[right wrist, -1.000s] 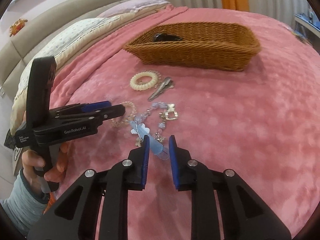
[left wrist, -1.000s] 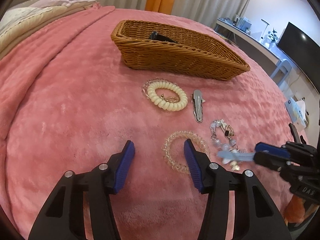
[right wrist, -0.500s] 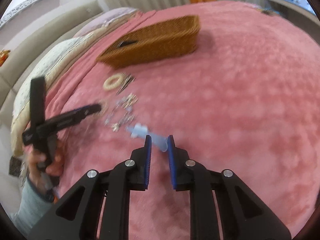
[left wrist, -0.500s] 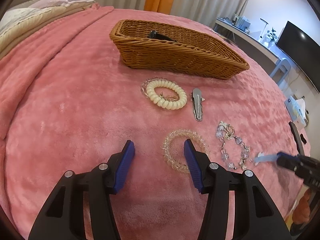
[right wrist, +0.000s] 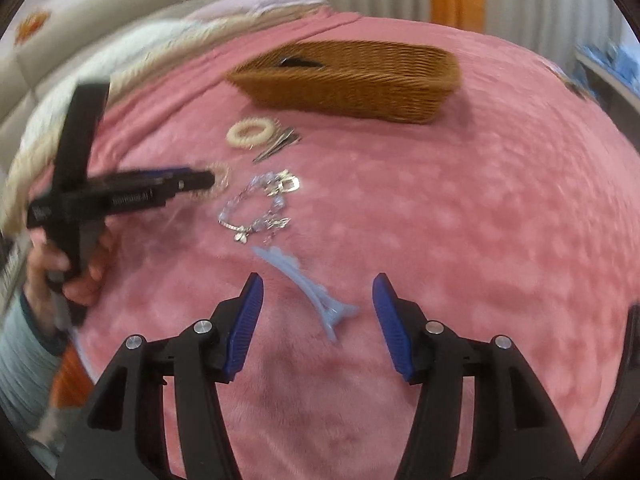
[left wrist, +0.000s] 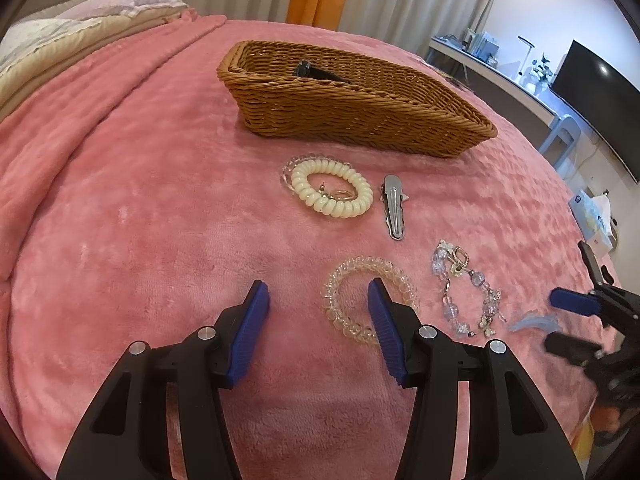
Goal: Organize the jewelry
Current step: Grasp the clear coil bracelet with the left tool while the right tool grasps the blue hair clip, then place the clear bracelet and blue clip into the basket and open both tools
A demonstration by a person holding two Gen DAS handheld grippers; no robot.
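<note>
A wicker basket (left wrist: 360,108) with a black item inside (left wrist: 316,70) stands at the back of the pink blanket; it also shows in the right wrist view (right wrist: 352,80). In front lie a cream spiral hair tie (left wrist: 332,194), a silver clip (left wrist: 394,210), a clear spiral hair tie (left wrist: 356,300) and a beaded bracelet (left wrist: 466,290). My left gripper (left wrist: 318,332) is open over the clear tie's left part. My right gripper (right wrist: 318,320) is open, with a light blue hair clip (right wrist: 308,288) lying on the blanket between its fingers.
The pink blanket (left wrist: 140,200) covers the whole bed. Pillows (left wrist: 60,32) lie at the back left. A desk and a TV (left wrist: 592,100) stand beyond the bed's right edge. The bracelet (right wrist: 260,204) lies just beyond the blue clip.
My right gripper pulled the blue clip away from the bracelet, then opened; the clip now lies loose on the blanket. The left gripper has stayed in place.
</note>
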